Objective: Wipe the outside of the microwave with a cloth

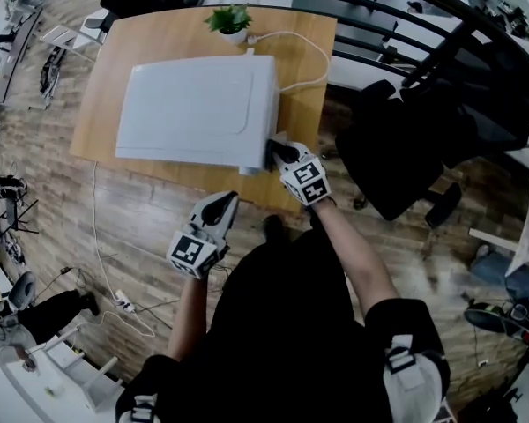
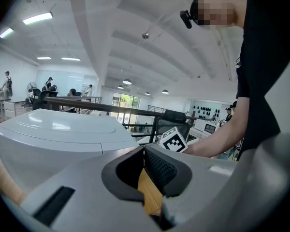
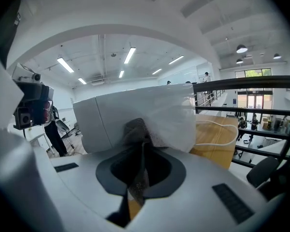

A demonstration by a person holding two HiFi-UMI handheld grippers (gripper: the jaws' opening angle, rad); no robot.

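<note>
One wooden table carries everything. The microwave sits on it: a white box with rounded corners and a smooth, glossy shell, its front facing the person. I judge it heavy and stiff enough to stay put under light rubbing, so it needs no holding.

Behind it stand a small potted plant and a white cable that loops across the wood.

The cloth lies against the microwave's front right corner, thin and pale. The part in the grip looks darker and mesh-like, perhaps only shadow. It seems soft, light and limp, best taken by a gathered fold so a loose flap lies flat on the shell.

The right gripper is at that corner, its tongs pinching the bunched cloth. The left gripper hangs off the table's near edge, its tongs slightly spread with nothing between them.
</note>
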